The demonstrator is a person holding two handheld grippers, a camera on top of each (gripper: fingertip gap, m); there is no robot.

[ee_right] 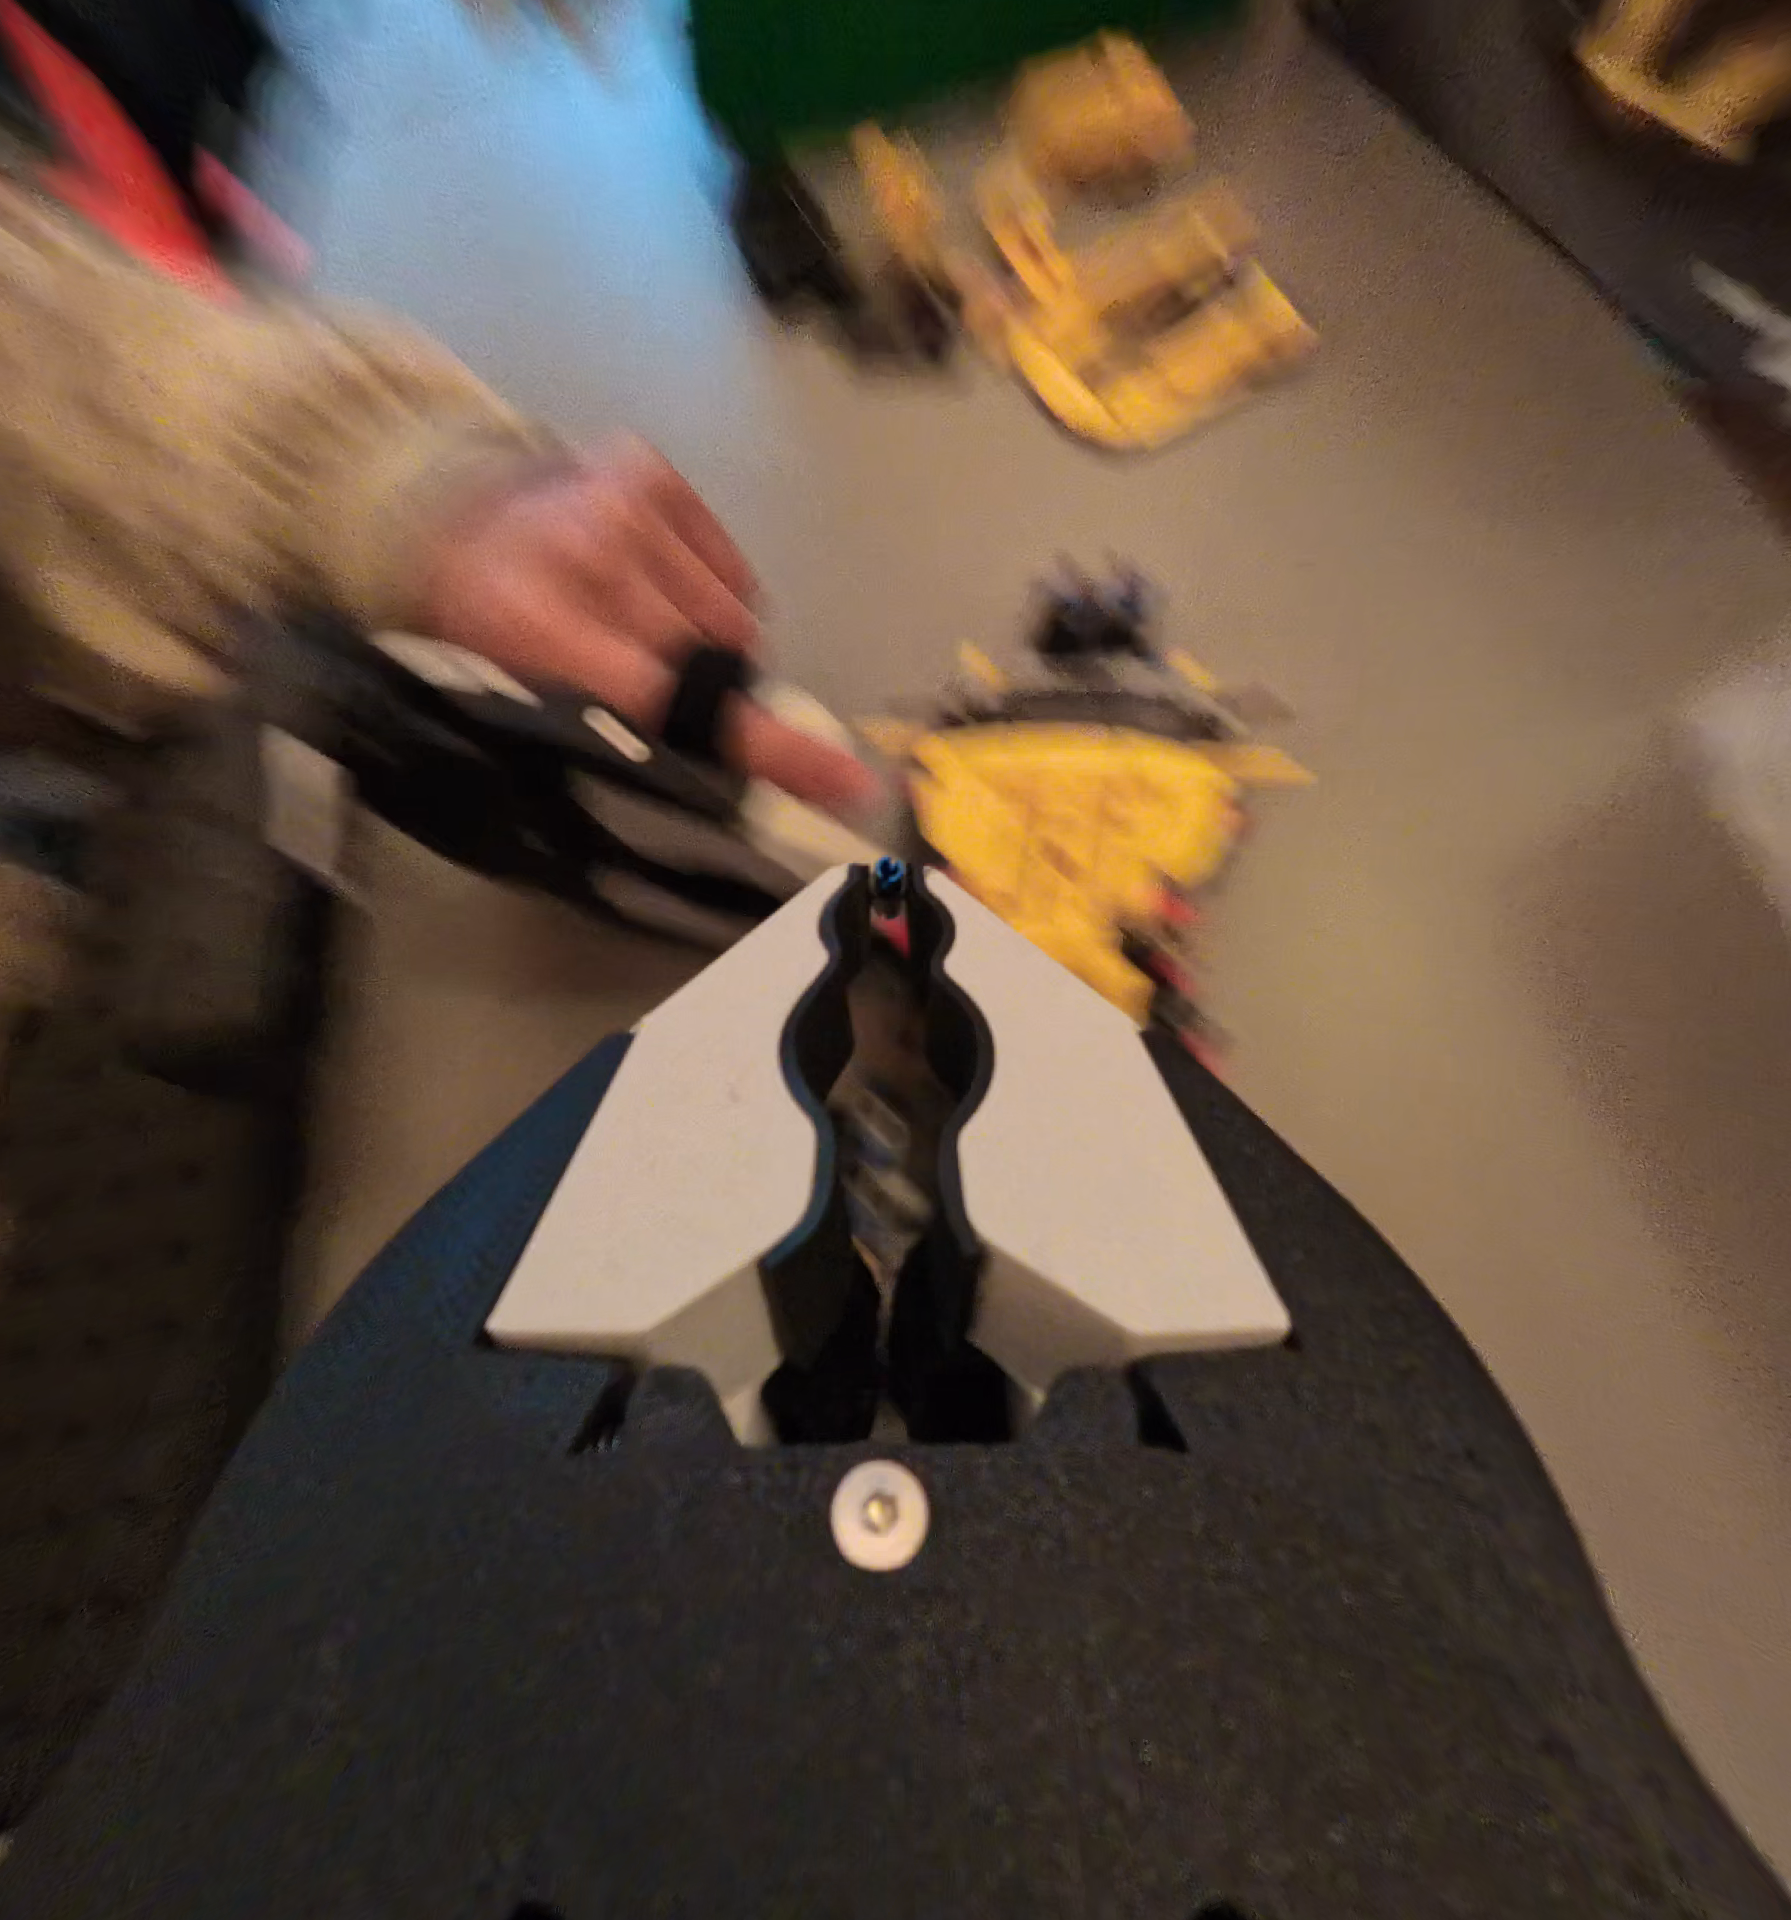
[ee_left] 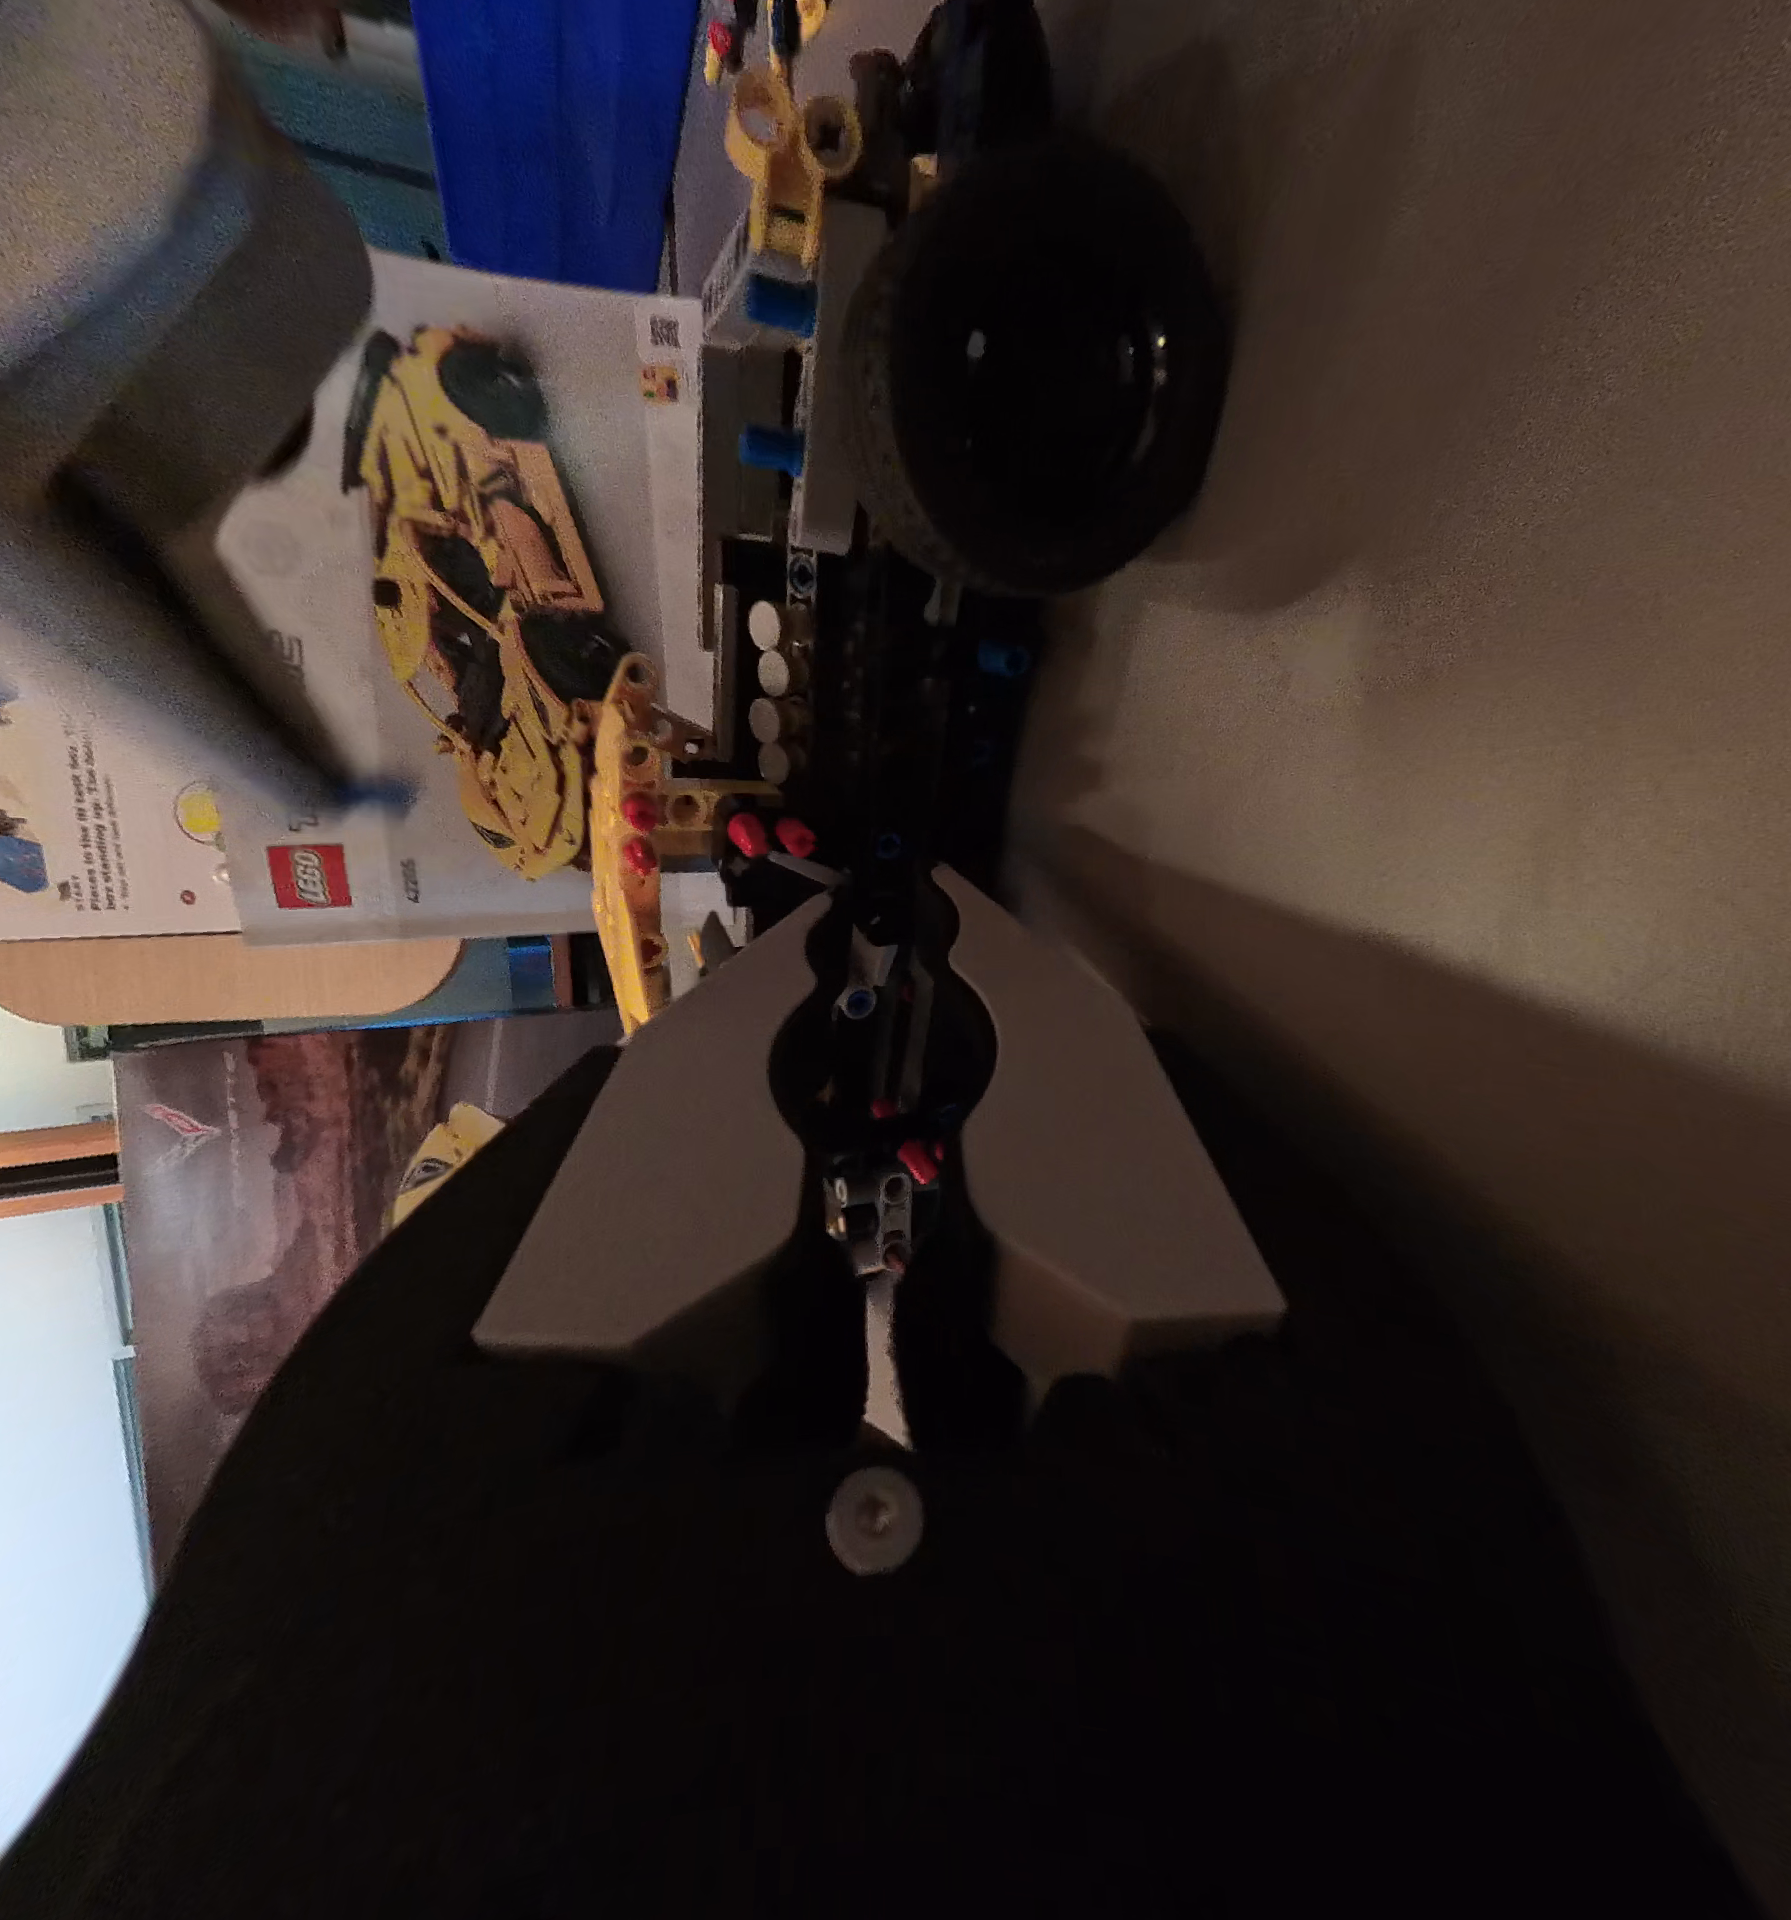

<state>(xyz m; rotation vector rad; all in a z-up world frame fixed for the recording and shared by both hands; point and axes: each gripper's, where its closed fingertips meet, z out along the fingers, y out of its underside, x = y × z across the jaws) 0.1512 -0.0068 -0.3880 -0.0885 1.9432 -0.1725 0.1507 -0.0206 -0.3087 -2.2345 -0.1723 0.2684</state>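
Observation:
In the left wrist view my left gripper (ee_left: 886,894) is shut on the black frame of a brick-built car chassis (ee_left: 870,665) studded with red and blue pins. The chassis carries a black wheel (ee_left: 1047,374) and yellow parts (ee_left: 631,821), and rests against the beige table (ee_left: 1493,520). My right gripper (ee_right: 886,883) is shut on a small blue pin (ee_right: 886,878) at its fingertips. It also shows blurred in the left wrist view (ee_left: 143,343), with the blue pin (ee_left: 371,795) beside the chassis. In the right wrist view the yellow car (ee_right: 1067,821) lies just ahead, held by the other gripper (ee_right: 600,790) in a person's hand (ee_right: 579,582).
An instruction booklet (ee_left: 517,623) with a yellow car picture stands behind the chassis, with a blue box (ee_left: 558,135) beside it. A second yellow brick assembly (ee_right: 1119,281) lies farther off on the table. A knitted sleeve (ee_right: 143,457) fills the left of the right wrist view. The tips of one gripper are about 8 cm away from the tips of the other.

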